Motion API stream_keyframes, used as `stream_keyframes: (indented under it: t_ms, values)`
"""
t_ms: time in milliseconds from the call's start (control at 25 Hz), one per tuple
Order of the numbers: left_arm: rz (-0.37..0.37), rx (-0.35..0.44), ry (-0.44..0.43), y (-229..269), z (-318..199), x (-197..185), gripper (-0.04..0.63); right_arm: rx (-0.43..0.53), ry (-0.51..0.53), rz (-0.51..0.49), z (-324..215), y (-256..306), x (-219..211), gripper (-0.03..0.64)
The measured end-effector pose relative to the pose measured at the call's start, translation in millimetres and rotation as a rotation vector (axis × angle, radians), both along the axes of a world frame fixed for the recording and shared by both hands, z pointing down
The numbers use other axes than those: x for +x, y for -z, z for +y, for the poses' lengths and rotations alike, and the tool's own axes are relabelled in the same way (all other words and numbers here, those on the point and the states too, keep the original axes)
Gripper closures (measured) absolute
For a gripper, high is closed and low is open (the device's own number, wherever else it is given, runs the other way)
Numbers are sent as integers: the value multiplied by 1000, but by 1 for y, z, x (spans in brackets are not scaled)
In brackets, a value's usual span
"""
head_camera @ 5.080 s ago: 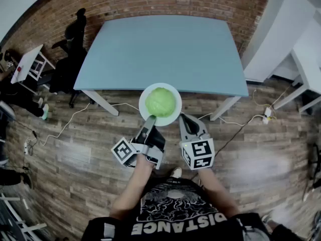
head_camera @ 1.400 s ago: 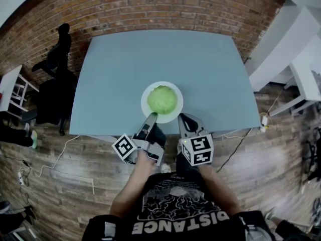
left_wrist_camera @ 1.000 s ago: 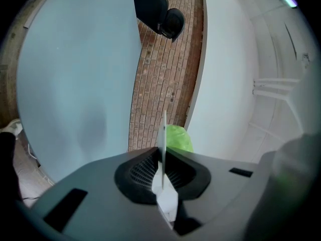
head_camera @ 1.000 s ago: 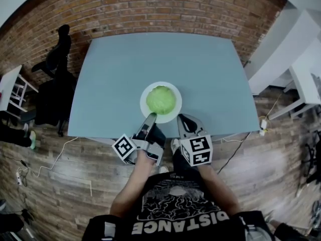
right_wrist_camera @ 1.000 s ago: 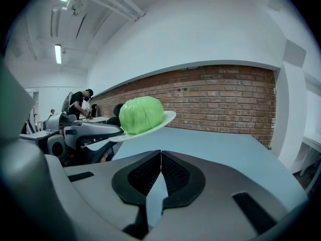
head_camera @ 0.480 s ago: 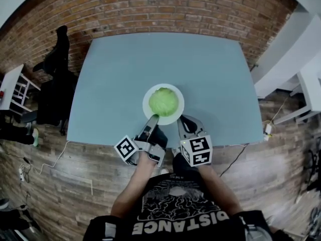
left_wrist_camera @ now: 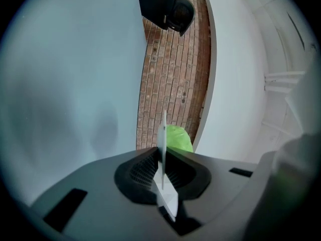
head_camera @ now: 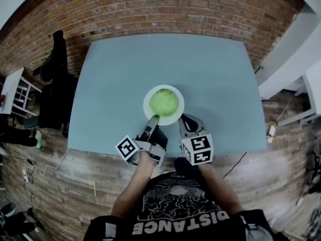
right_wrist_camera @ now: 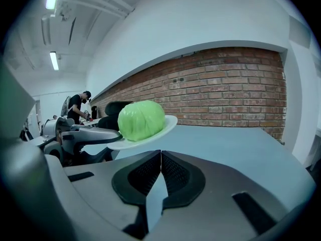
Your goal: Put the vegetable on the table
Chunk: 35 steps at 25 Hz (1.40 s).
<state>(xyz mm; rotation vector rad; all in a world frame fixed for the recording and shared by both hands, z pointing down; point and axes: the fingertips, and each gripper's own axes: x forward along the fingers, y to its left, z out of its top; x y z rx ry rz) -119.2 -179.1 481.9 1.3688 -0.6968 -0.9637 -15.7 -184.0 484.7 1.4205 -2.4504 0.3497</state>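
Note:
A round green cabbage (head_camera: 164, 102) lies on a white plate (head_camera: 175, 115). My left gripper (head_camera: 153, 118) is shut on the plate's near rim and holds it a little above the near half of the blue table (head_camera: 150, 54). In the left gripper view the plate (left_wrist_camera: 164, 134) shows edge-on between the jaws, with the cabbage (left_wrist_camera: 178, 138) behind it. My right gripper (head_camera: 185, 120) hangs just right of the plate, shut and holding nothing. The right gripper view shows the cabbage (right_wrist_camera: 141, 119) on the raised plate (right_wrist_camera: 169, 124) above the tabletop (right_wrist_camera: 241, 144).
A black office chair (head_camera: 54, 84) stands left of the table. White furniture (head_camera: 296, 44) is at the right. A brick wall (head_camera: 165, 9) runs behind the table. Cables lie on the wooden floor (head_camera: 65, 195). A person (right_wrist_camera: 77, 104) stands far off.
The plate with the cabbage has moved forward from over the floor to over the table's near half, both grippers going with it. Neither gripper's jaws have changed.

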Motion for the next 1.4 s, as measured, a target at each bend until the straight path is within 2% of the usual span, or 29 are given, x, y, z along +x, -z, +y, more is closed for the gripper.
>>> stream_keyframes:
  t_ms: [200, 760, 1400]
  values:
    - [-8, -15, 10, -10, -18, 1, 569, -6, 11, -7, -17, -3, 0, 607]
    - [-46, -70, 7, -37, -53, 8, 569, -16, -40, -20, -53, -14, 22, 607]
    - [-113, -154, -52, -82, -73, 28, 569, -27, -38, -32, -68, -22, 26, 607]
